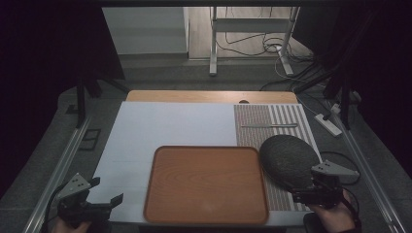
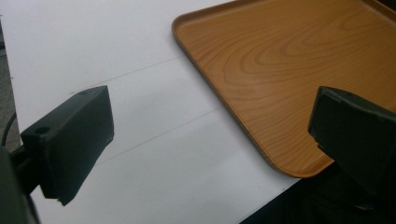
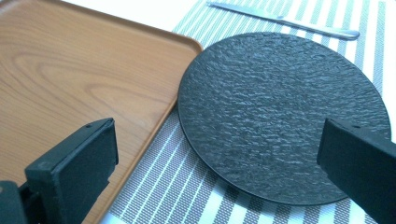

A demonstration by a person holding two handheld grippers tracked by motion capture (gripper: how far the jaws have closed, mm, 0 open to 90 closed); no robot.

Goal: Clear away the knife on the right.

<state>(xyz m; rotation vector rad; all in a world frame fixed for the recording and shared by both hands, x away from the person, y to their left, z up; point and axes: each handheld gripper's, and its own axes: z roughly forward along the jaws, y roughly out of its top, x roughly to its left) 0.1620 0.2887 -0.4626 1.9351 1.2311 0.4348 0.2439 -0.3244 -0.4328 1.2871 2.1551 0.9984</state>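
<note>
Right gripper [image 1: 311, 194] spread wide, empty, at near rim of plate [image 1: 287, 159] | plate on striped mat [image 1: 272, 124], just ahead of it, beside tray [image 1: 206, 184] | left gripper [image 1: 104, 206] spread, empty, well apart | right hand nearer.

Dim room beyond a white counter [image 1: 165, 126].
Grey carpet floor [image 1: 170, 77], white metal frame legs [image 1: 213, 43], loose cables [image 1: 272, 46], power strip [image 1: 328, 124] at right.
</note>
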